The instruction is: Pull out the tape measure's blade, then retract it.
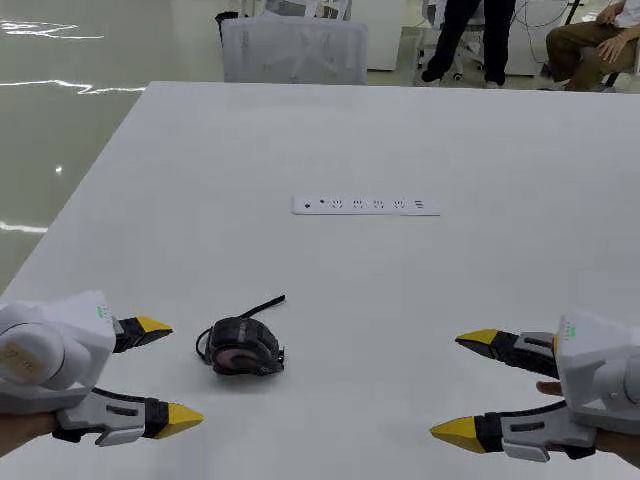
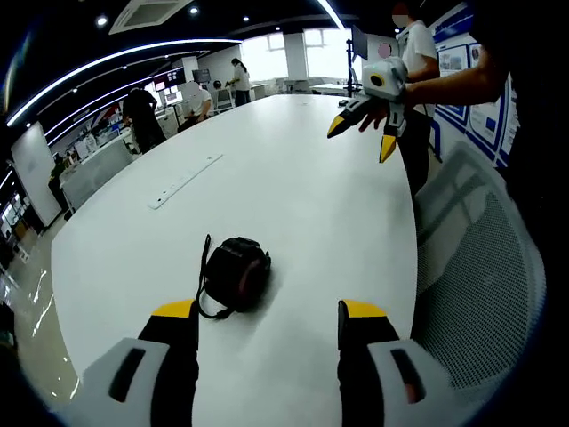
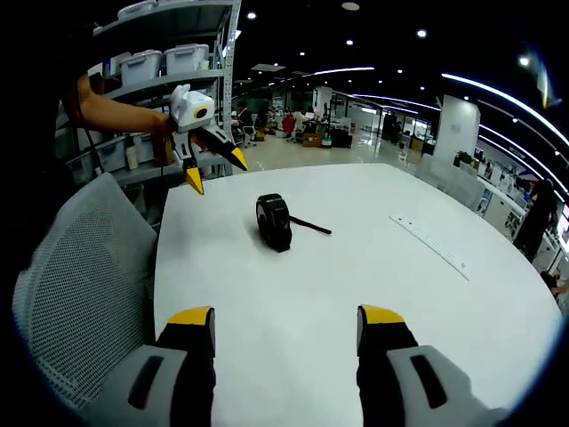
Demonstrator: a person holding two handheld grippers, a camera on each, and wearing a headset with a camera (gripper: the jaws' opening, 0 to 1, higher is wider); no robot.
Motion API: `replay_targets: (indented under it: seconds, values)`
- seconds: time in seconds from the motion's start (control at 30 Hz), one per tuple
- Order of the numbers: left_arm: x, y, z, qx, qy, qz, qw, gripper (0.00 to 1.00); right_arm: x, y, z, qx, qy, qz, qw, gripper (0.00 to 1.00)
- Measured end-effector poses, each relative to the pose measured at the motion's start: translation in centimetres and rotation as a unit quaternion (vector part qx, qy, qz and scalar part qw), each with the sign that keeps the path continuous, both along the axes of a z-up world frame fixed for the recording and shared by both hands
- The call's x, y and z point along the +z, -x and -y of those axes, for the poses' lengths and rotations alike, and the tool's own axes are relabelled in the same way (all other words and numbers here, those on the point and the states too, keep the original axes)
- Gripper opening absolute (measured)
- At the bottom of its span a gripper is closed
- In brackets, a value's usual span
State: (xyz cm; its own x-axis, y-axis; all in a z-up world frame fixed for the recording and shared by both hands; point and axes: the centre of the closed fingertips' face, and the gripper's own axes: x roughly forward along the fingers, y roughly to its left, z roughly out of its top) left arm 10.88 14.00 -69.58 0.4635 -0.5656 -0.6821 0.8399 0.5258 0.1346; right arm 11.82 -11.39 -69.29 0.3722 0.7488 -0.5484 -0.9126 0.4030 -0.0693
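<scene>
A black tape measure (image 1: 244,346) lies on the white table (image 1: 380,140) near its front edge, a short black strap trailing from it; no blade is pulled out. My left gripper (image 1: 165,372) hangs open just left of the tape measure, a small gap away. In the left gripper view the tape measure (image 2: 236,272) sits just ahead of the yellow-tipped fingers (image 2: 176,311). My right gripper (image 1: 472,385) is open well to the right, holding nothing. In the right gripper view the tape measure (image 3: 275,221) stands far ahead, with the left gripper (image 3: 213,169) beyond it.
A white power strip (image 1: 366,206) lies flat at the table's middle. A grey mesh chair (image 1: 293,48) stands at the far edge. People sit and stand beyond the table at the back right.
</scene>
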Motion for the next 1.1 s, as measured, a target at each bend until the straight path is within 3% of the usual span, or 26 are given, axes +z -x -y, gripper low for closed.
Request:
replay_targets:
  seconds: [0.2,0.47,0.73,1.1]
  values:
    - [-1.2,-1.9,-0.6,-0.013,-0.010,-0.004,0.9999,0.57,-0.9,-1.3,-1.3,0.025,0.007,-0.001,0.9997,0.62]
    - [-1.6,-3.7,-0.8,-0.030,-0.021,-0.007,0.9993,0.55,-1.5,-2.8,-2.9,0.049,0.015,-0.001,0.9987,0.59]
    - [-2.1,-4.5,0.5,-0.057,-0.040,-0.010,0.9976,0.52,-2.5,-4.1,-4.3,0.072,0.025,-0.001,0.9971,0.54]
    - [-3.1,-5.5,1.2,-0.093,-0.066,-0.022,0.9933,0.48,-3.8,-5.8,-6.4,0.092,0.030,-0.012,0.9952,0.45]
